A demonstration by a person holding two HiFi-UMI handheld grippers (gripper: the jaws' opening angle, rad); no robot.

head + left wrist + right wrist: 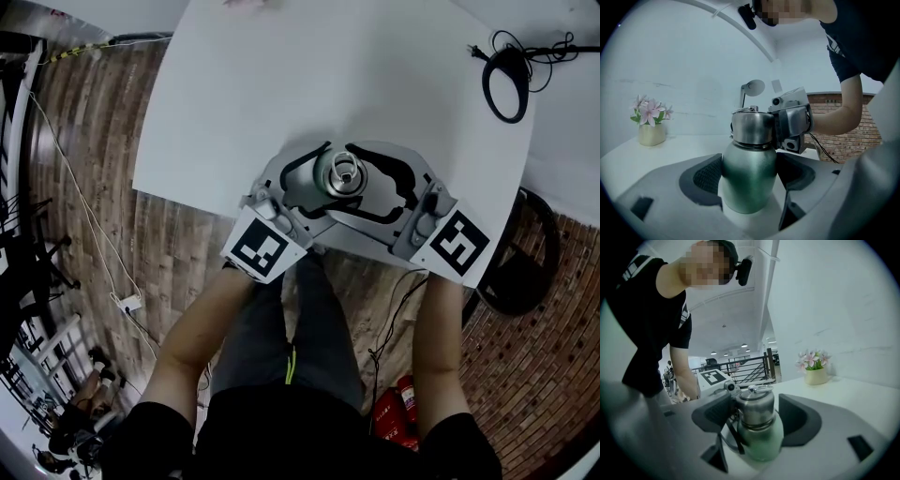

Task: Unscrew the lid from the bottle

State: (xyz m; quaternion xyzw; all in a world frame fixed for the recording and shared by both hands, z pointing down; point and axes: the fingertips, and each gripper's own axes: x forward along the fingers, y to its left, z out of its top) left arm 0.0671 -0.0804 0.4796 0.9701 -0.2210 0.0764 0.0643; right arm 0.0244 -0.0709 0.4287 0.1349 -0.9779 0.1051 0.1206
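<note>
Left gripper: jaws clamped on the body of the green metal bottle, with the dark pads against both sides. Right gripper: jaws spread around the rounded steel lid. Its left pad is at the lid and there's a visible gap at the right pad, so no grip. Lid sits on the bottle. Bottle stands upright on the white table, close to the near edge. Cream pot of pink flowers stands further back on the table, black cable coil at far right.
</note>
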